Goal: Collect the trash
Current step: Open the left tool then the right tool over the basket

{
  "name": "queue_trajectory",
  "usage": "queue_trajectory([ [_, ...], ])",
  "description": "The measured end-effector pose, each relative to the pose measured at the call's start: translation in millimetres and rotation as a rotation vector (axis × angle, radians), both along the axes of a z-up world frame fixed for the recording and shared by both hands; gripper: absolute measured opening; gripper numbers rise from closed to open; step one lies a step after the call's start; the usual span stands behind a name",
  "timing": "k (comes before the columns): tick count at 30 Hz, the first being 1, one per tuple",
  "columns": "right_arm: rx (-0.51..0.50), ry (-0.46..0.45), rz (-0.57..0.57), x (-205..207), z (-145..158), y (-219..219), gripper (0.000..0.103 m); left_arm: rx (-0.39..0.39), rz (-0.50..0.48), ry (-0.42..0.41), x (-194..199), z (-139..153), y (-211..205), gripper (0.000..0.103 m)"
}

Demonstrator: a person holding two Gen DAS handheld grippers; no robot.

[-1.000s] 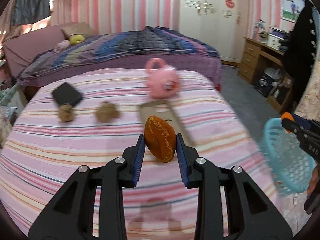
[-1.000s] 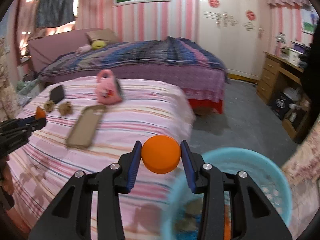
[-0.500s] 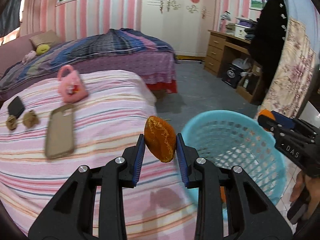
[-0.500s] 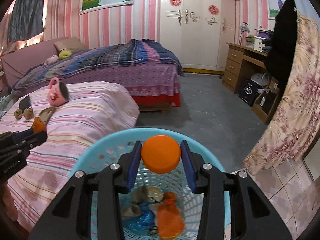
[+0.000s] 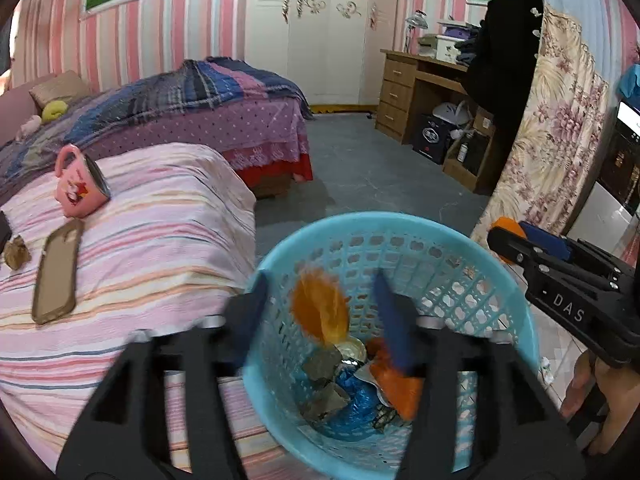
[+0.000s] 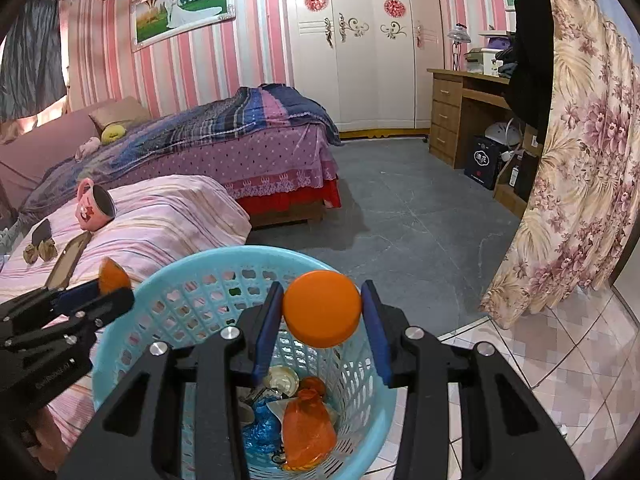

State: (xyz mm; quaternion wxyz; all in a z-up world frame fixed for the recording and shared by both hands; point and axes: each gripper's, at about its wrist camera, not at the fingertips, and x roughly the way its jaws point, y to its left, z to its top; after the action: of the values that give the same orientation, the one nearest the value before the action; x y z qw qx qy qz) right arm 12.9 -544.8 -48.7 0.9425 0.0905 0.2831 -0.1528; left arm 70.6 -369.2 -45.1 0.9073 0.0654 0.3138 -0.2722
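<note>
Left wrist view shows your left claw (image 5: 320, 320) over the blue basket (image 5: 516, 312), its jaws opening. The orange peel (image 5: 320, 312) sits between the blue pads (image 5: 394, 324) but looks blurred and touches neither one, so nothing grips it. Below the claw, in the basket's bottom, lie an orange bag (image 5: 396, 384), a blue wrapper (image 5: 356, 396), grey crumpled scraps (image 5: 324, 396) and a shiny lid-like piece (image 5: 352, 352). To the right of this claw, your right claw (image 5: 508, 240) reaches in over the basket's rim, with your hand (image 5: 596, 400) on its handle.

From the right wrist view, your right claw (image 6: 322, 312) is clenched on an orange cap (image 6: 322, 308), both pads pressed against its sides. It hangs above the basket's (image 6: 116, 344) opening, with the orange bag (image 6: 308, 432) and blue wrapper (image 6: 260, 428) straight below it. To the left of this claw, your left claw (image 6: 116, 284) pokes over the rim with the peel (image 6: 112, 278) at its tip.

Left of both claws, the pink striped bed (image 5: 168, 216) carries a pink mug (image 5: 80, 188) tipped on its side, a phone case (image 5: 56, 272) lying flat nearer you, and a brown crumpled scrap (image 5: 16, 254) just beside the case. The right wrist view shows two such scraps (image 6: 40, 250) next to a dark flat object (image 6: 42, 230).
</note>
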Motion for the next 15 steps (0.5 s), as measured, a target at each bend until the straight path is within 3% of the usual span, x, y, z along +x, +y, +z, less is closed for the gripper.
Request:
queue_trajectory([
  [2, -0.001, 0.002, 0.002, 1.4, -0.2, 1.2, 0.04, -0.003, 0.015, -0.014, -0.8, 2.7, 4.3, 0.087],
  [5, -0.003, 0.0, 0.008, 2.4, 0.0, 4.7, 0.04, -0.009, 0.053, -0.026, 0.6, 6.1, 15.6, 0.097],
  [15, -0.03, 0.017, 0.041, 11.9, -0.1, 22.0, 0.04, 0.008, 0.15, -0.057, 10.7, 21.6, 59.1, 0.098],
])
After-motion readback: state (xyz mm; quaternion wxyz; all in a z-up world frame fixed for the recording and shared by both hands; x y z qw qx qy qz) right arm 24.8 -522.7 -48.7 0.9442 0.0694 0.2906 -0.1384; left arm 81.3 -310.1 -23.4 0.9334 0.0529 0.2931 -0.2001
